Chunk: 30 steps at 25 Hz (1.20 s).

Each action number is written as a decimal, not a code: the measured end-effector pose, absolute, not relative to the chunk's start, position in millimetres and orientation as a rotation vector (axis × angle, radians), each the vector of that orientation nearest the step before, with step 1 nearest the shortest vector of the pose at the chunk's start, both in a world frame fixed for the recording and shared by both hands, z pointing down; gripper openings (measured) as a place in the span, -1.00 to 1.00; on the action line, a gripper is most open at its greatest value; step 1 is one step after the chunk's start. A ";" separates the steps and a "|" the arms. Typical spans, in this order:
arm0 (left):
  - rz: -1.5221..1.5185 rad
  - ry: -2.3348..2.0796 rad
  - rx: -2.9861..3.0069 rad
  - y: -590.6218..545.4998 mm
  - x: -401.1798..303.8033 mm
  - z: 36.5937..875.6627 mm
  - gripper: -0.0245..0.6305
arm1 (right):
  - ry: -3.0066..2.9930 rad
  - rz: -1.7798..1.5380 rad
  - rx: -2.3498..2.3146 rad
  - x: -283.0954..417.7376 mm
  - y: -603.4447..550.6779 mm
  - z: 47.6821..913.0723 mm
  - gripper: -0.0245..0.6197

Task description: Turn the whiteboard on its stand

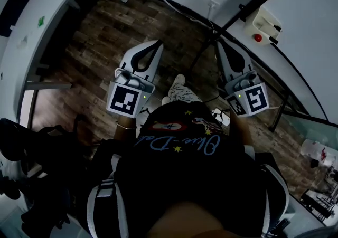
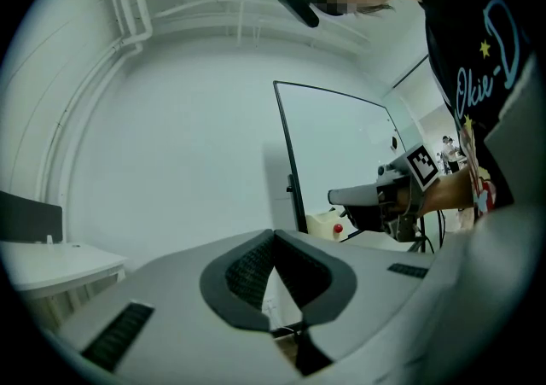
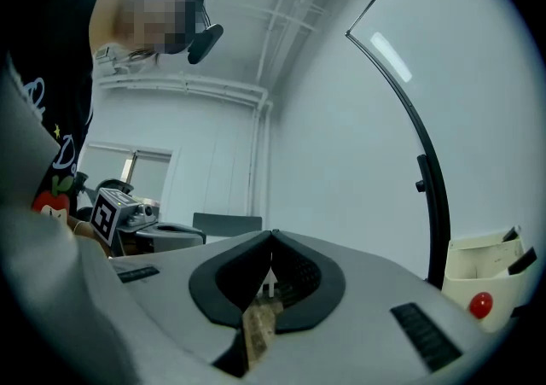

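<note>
The whiteboard [image 1: 309,12] stands at the right in the head view, a white panel in a thin black frame on a black stand [image 1: 203,47]. It appears ahead in the left gripper view as the whiteboard [image 2: 341,148], and fills the right side of the right gripper view as the whiteboard [image 3: 486,110]. My left gripper [image 1: 158,43] and right gripper [image 1: 218,43] are held side by side in front of the person's body, short of the board and touching nothing. Both are shut with nothing between the tips, seen at the left gripper [image 2: 273,234] and the right gripper [image 3: 272,235].
A cream holder with a red knob [image 1: 261,25] hangs on the board's frame. Cables [image 1: 208,18] run over the wooden floor [image 1: 100,47] by the stand's feet. A white table [image 1: 37,26] stands at the left. A white wall lies behind the board.
</note>
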State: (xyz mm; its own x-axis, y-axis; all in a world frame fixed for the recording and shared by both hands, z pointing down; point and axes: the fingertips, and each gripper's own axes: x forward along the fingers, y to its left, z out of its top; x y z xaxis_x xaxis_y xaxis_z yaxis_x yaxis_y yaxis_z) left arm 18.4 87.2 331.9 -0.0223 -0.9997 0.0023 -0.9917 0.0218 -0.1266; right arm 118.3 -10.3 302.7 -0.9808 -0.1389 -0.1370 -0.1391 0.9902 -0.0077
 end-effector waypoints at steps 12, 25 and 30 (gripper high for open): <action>-0.158 2.072 -2.237 23.3 11.9 329.0 -0.85 | 2.967 -0.003 -0.340 119.0 -63.2 301.0 -0.85; -0.106 1.907 -2.385 -62.5 5.6 322.9 -0.85 | 2.936 0.016 -0.516 115.5 -131.3 301.5 -0.85; -0.108 1.840 -2.434 -88.1 7.6 322.6 -0.85 | 2.916 0.018 -0.599 120.7 -152.9 302.9 -0.85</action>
State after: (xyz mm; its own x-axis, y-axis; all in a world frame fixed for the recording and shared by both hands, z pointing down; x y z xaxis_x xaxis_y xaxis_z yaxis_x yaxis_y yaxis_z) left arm 7.6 -88.1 322.6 0.2726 -0.9621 0.0035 -0.9559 -0.2713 -0.1127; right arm 120.7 -152.9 302.9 -0.9060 -0.3906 -0.1630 -0.3925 0.9195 -0.0215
